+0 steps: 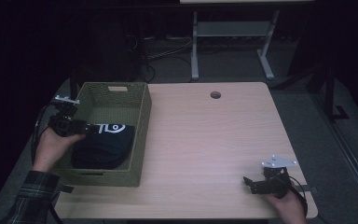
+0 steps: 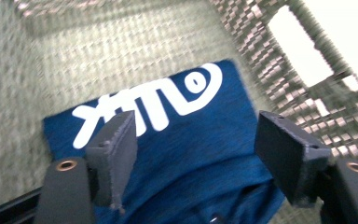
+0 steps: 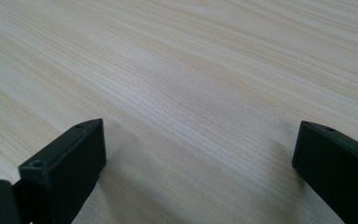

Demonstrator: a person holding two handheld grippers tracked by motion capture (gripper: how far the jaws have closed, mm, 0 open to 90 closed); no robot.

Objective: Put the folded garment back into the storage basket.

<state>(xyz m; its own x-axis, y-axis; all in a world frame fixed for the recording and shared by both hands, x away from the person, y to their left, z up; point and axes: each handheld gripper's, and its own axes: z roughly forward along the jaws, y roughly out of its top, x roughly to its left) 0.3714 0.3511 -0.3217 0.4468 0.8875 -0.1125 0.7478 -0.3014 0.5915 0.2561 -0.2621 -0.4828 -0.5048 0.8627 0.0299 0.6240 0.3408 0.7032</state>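
A green woven basket [image 1: 143,116] stands at the left end of the wooden table [image 1: 205,135]. Inside it lies a folded dark blue cloth [image 1: 103,145] with a white logo, toward the near end. My left gripper [image 1: 90,127] reaches in over the basket's left rim. In the left gripper view its jaws [image 2: 200,129] stand open just above the cloth [image 2: 205,144], apart from it, with the basket's woven wall [image 2: 256,42] beyond. My right gripper [image 1: 248,183] rests low at the near right of the table, open, with bare wood [image 3: 191,70] between its jaws [image 3: 200,140].
A round cable hole [image 1: 215,94] sits near the table's far edge. Behind the table stand the white legs of another desk [image 1: 195,46], with cables on the floor. The table's right edge lies close to my right hand.
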